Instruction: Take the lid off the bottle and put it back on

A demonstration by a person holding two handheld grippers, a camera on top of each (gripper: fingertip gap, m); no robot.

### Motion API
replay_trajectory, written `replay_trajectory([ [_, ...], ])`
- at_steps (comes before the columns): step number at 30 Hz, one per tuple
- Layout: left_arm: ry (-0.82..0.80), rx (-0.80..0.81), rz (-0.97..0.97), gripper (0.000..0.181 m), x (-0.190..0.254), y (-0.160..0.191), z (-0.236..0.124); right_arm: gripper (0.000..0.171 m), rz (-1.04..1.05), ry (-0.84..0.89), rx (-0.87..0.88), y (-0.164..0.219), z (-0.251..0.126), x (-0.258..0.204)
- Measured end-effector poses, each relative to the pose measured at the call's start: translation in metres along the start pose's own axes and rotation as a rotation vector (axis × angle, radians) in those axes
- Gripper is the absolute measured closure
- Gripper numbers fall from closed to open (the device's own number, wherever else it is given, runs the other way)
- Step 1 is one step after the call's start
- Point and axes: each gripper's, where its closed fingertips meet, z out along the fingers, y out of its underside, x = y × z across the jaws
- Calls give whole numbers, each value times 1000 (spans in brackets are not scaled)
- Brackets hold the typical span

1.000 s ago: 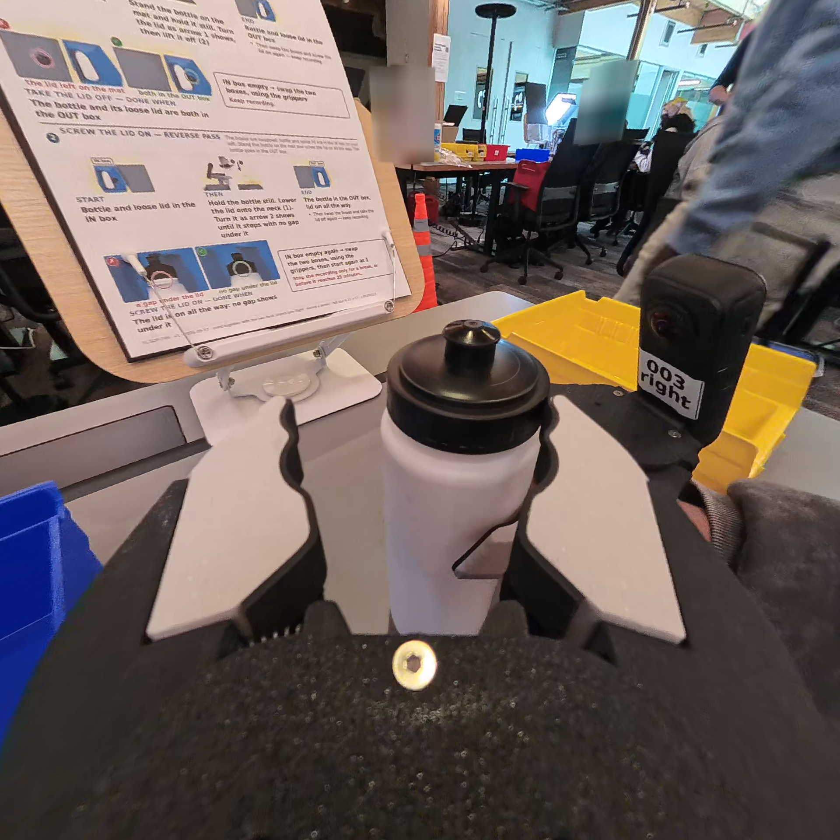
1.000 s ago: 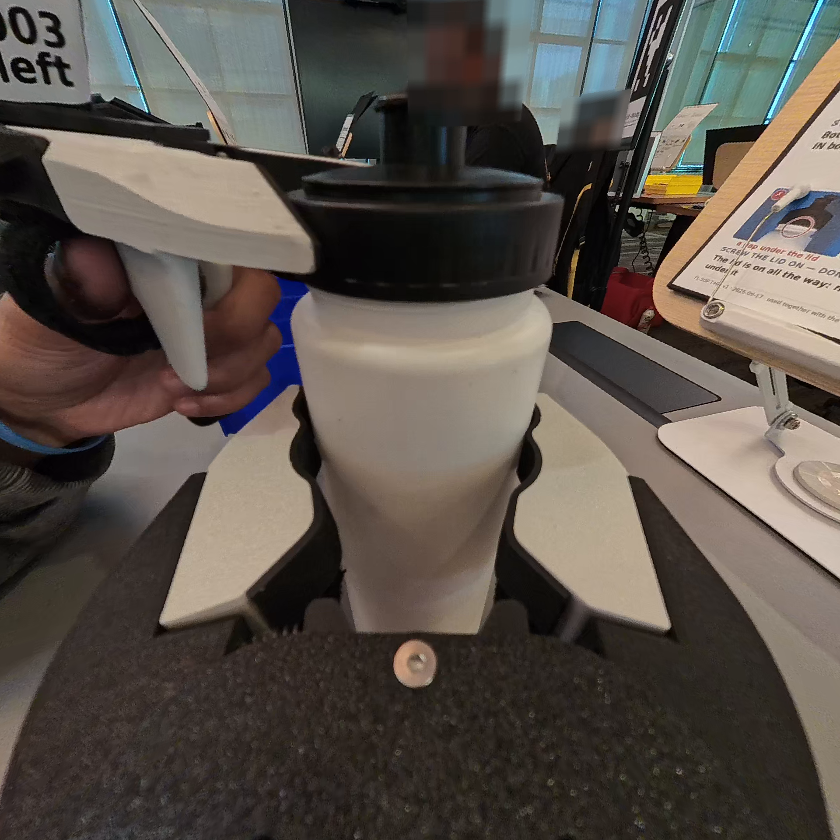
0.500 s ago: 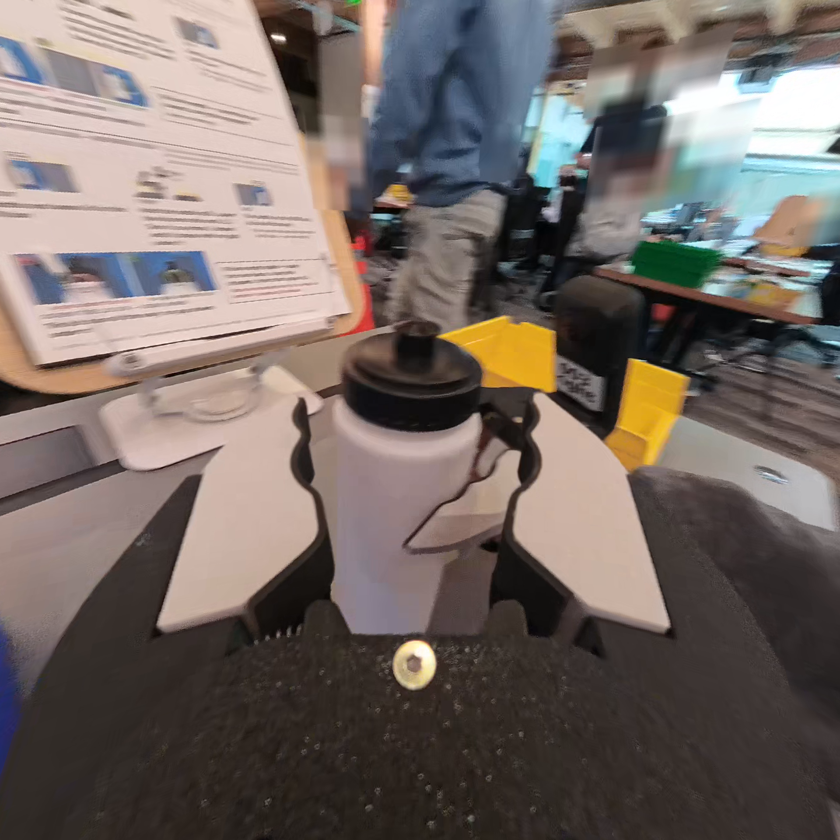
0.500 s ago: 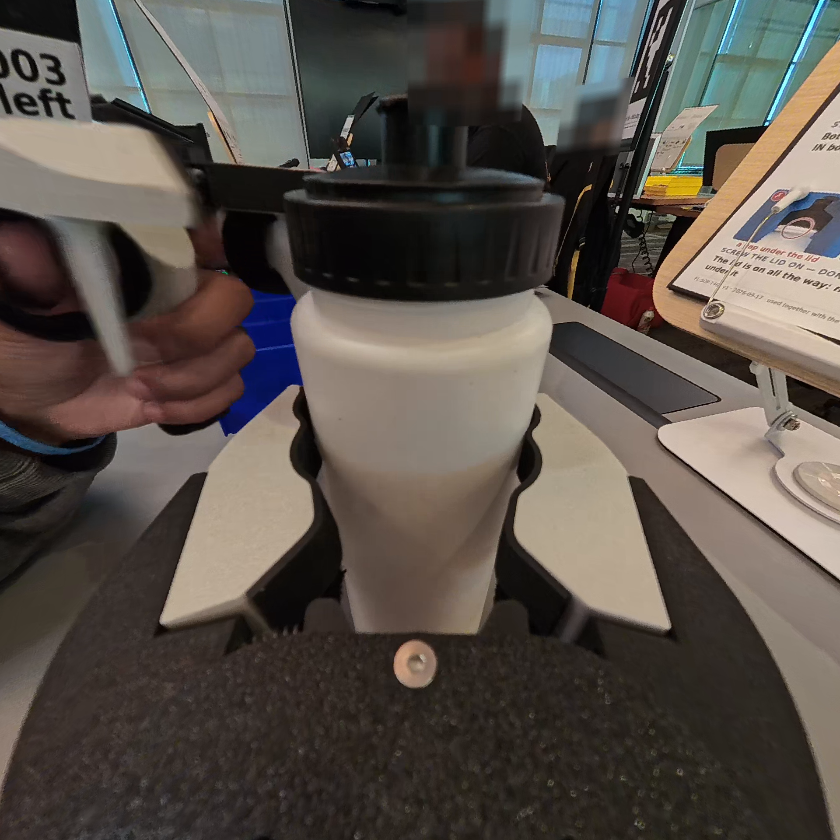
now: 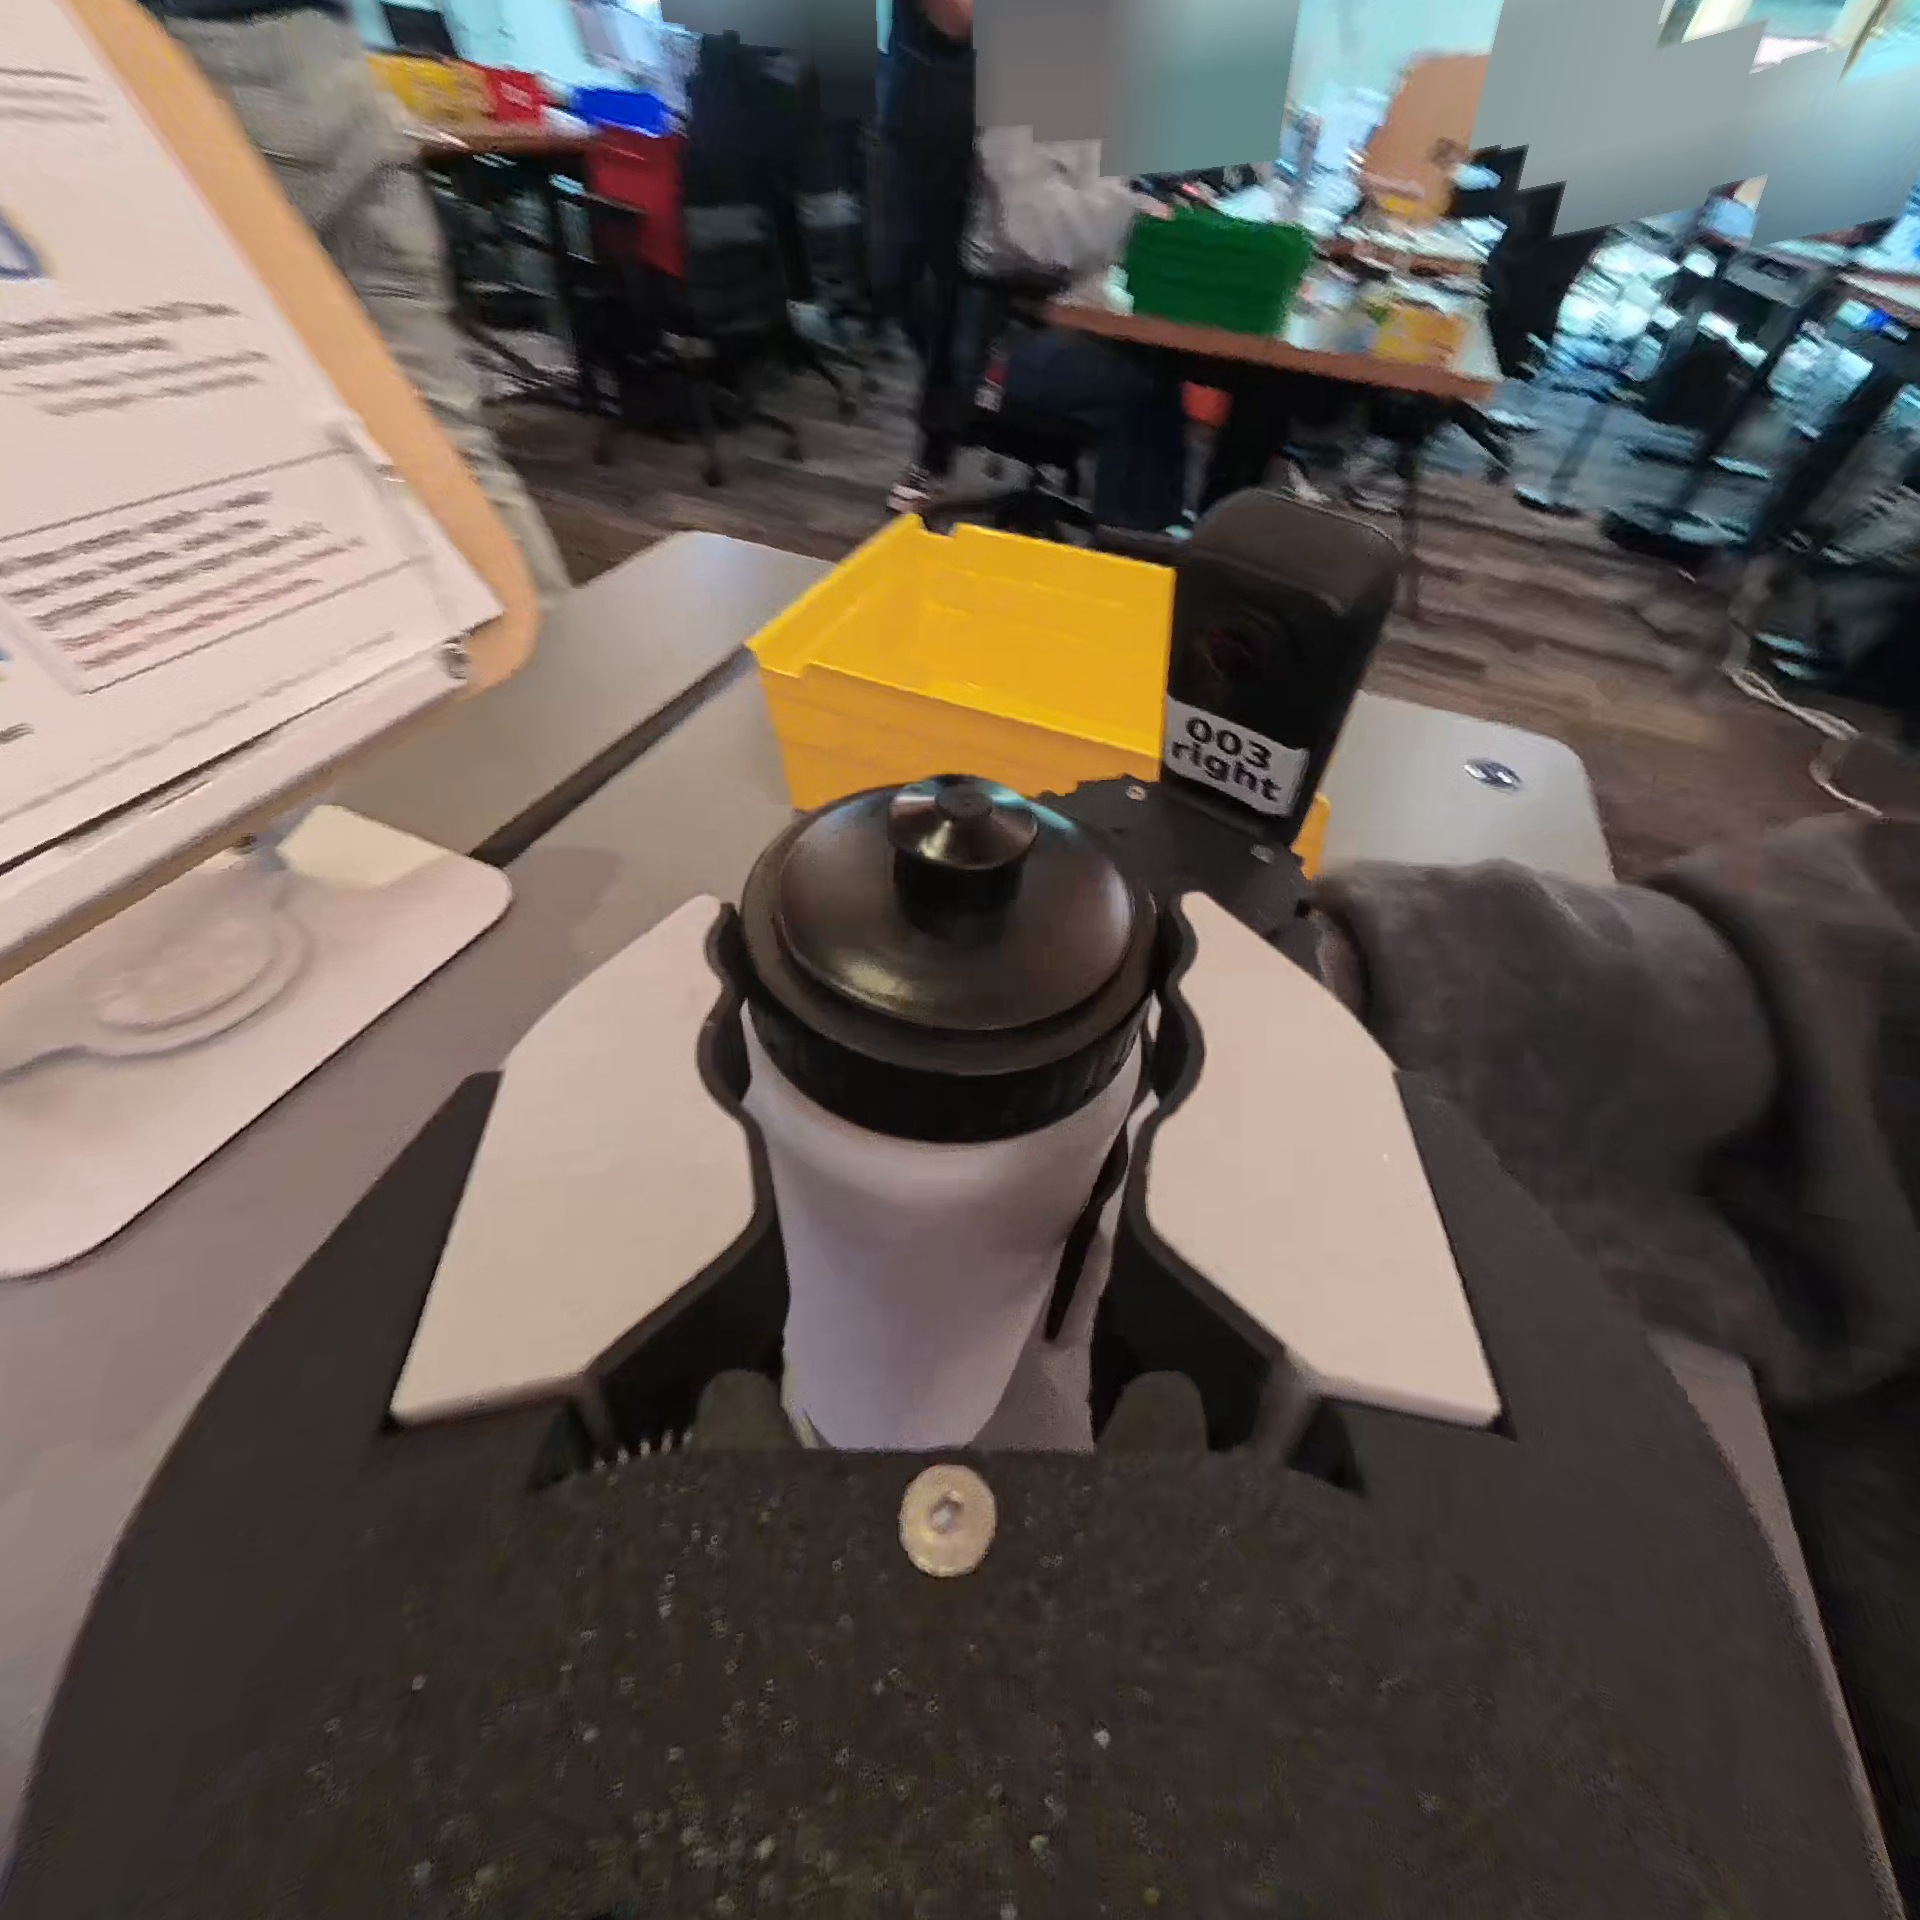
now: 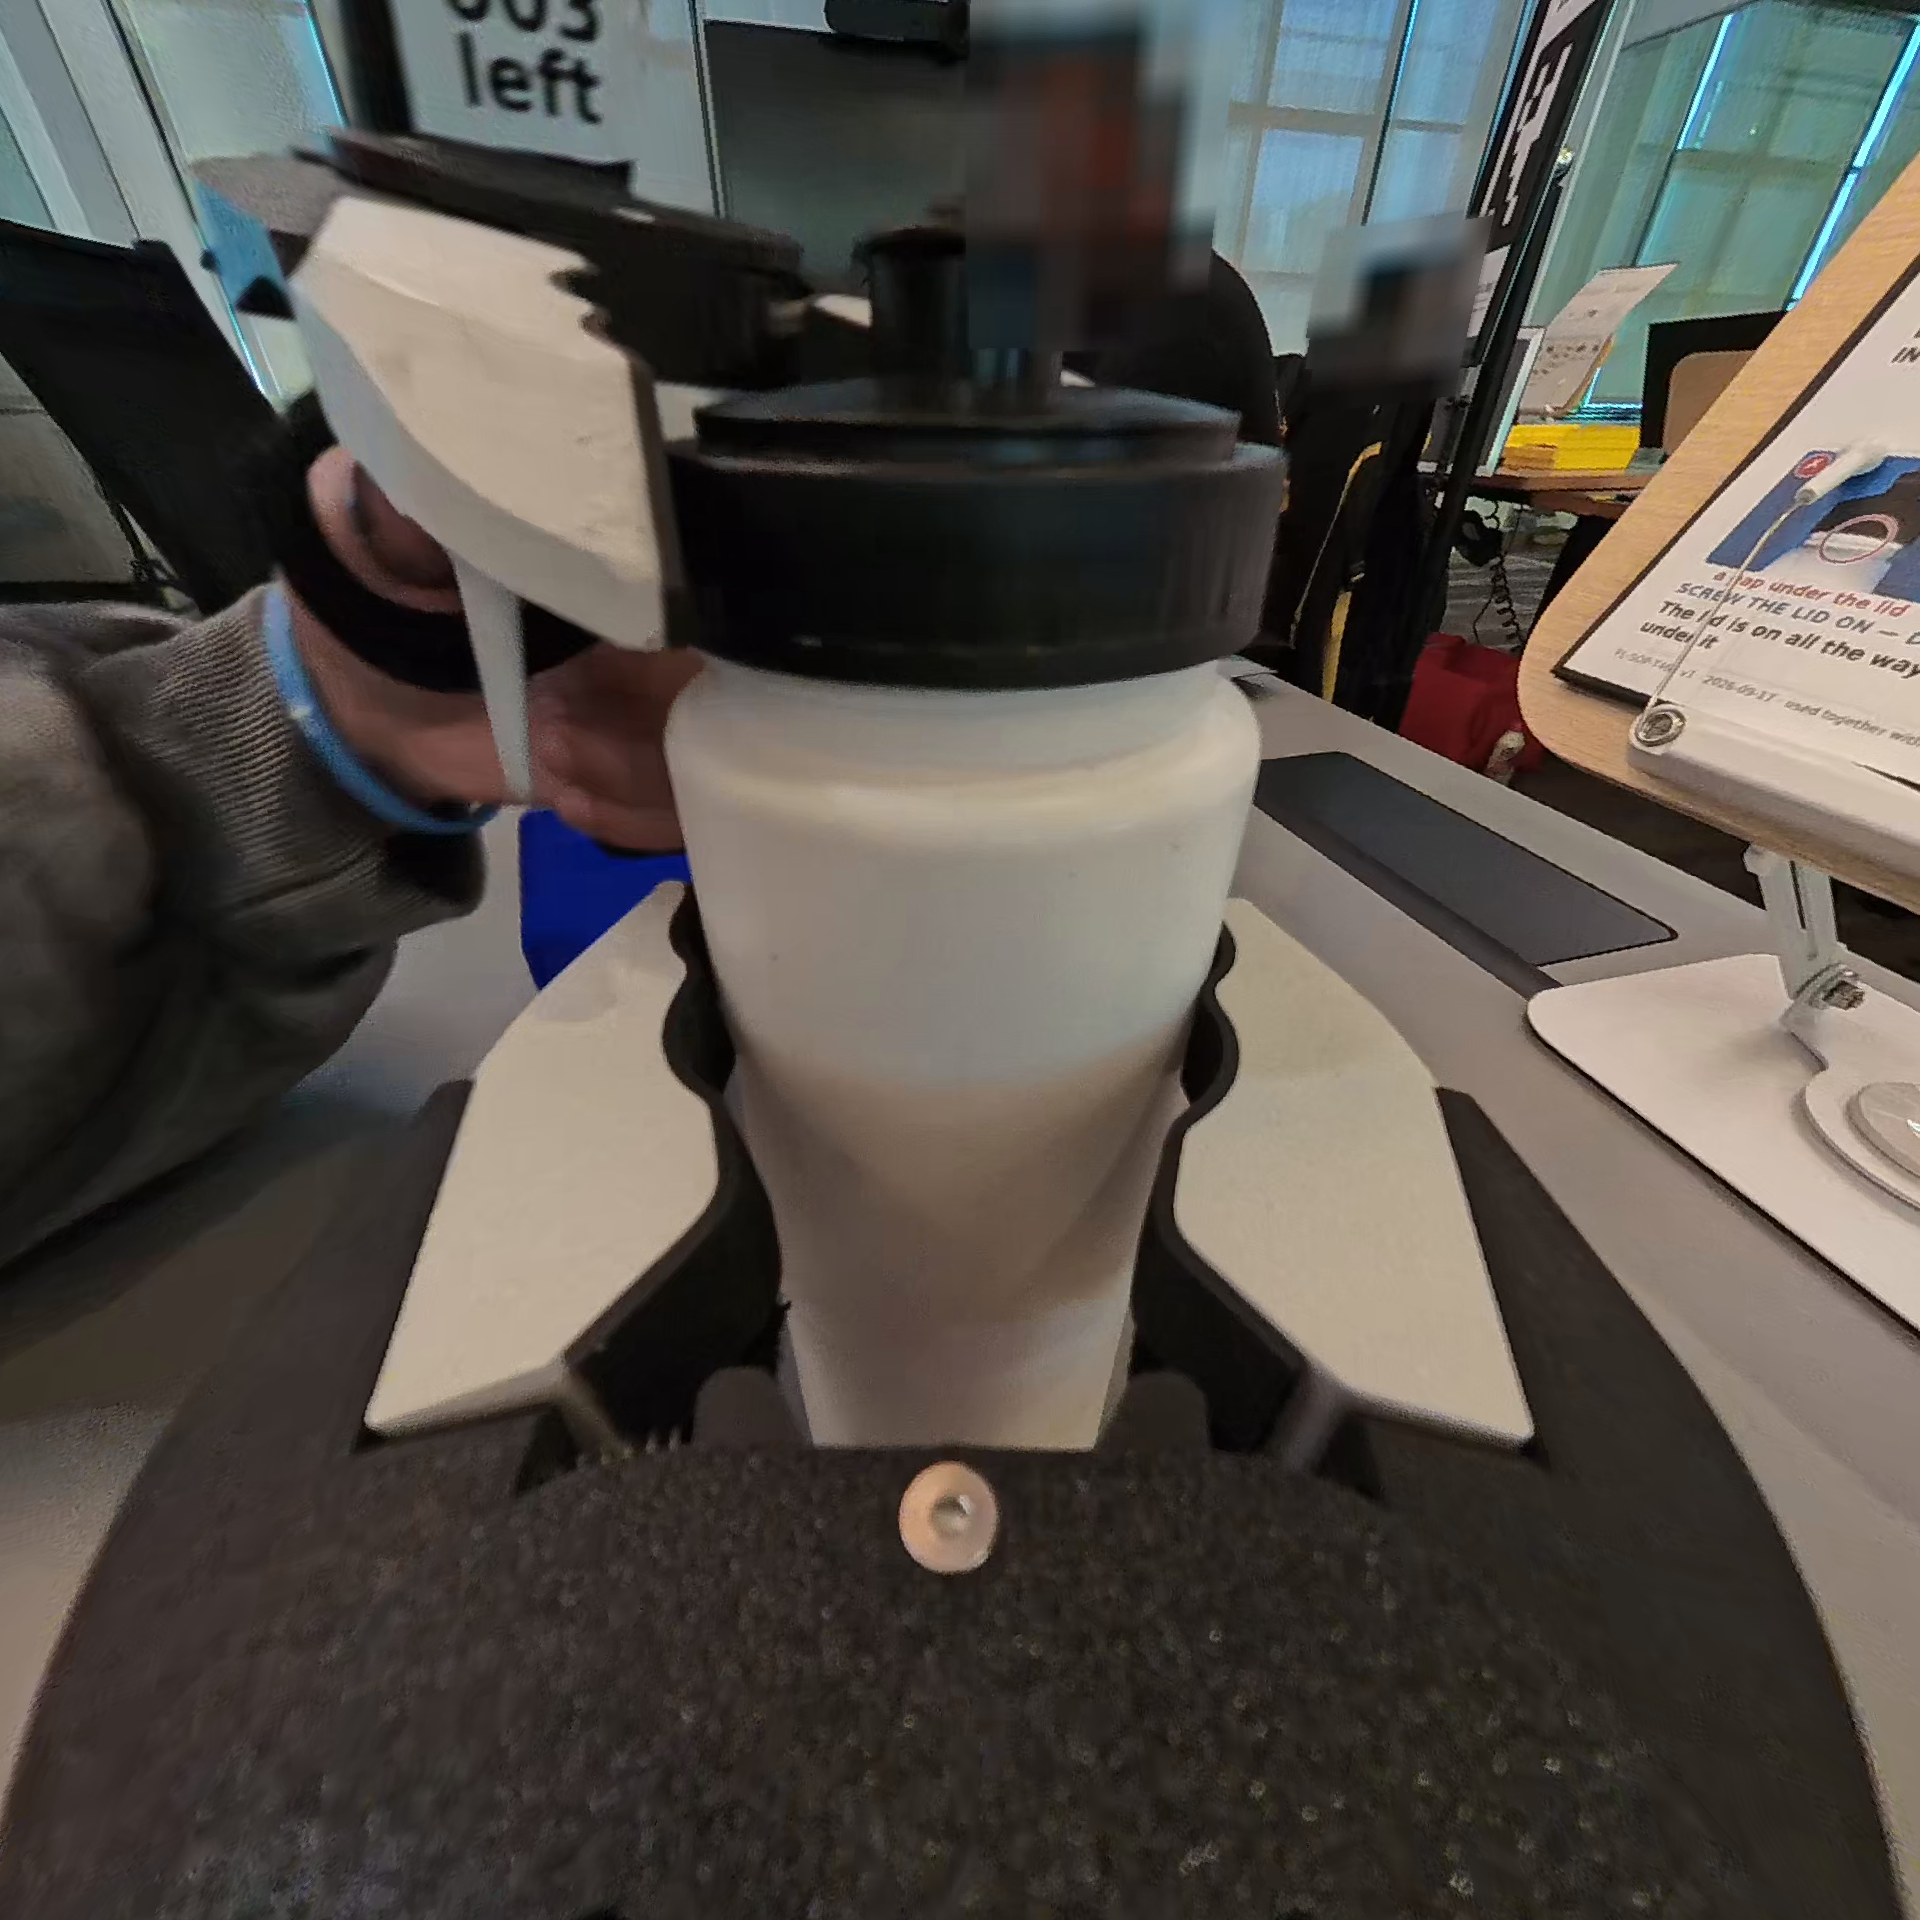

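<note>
The bottle point(image 6: 956, 935) stands upright at the centre of both wrist views, on a grey table point(image 5: 644, 665). Its body is plain matte white plastic, broad at the shoulder and narrowing toward the waist. The lid point(image 5: 945, 966) is a glossy black screw cap with a ribbed skirt and a small pull spout rising from its domed top; it sits on the neck, and whether any gap remains under it I cannot tell.

The right gripper point(image 6: 956, 1049) pinches the white body at the waist, its fingers point(image 6: 582, 1153) pressed against the bottle from 9 and 3 o'clock. The left gripper point(image 5: 940, 987) is closed around the lid's skirt, one white finger point(image 6: 488, 416) touching the cap's rim at 9 o'clock in the right wrist view. A hand point(image 6: 436, 644) with a blue wristband and a grey sleeve holds that gripper from behind.

In the left wrist view a yellow bin point(image 5: 966, 644) sits at 12 o'clock beyond the bottle, and an instruction sheet on a wooden stand point(image 5: 208, 416) leans at 10 o'clock. A blue bin point(image 6: 582, 894) shows at 9 o'clock in the right wrist view, partly hidden.
</note>
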Motion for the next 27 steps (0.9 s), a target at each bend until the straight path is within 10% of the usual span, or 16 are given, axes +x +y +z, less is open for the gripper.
replay_trajectory([
  [6, 93, 33, 3, 106, 0, -3, 3, 84, 17, 1, 10, -1, -1, 3],
  [10, -115, 140, -6, 80, 0, -6, 2, 84, 5, 24, -8, 0, 1, 3],
  [18, -782, 263, -141, 83, -17, -1, -6, 84, 3, 36, -12, 0, 2, 4],
  [27, -1010, 242, -189, 105, -25, -2, -5, 85, 1, 38, -18, 1, 1, 4],
])
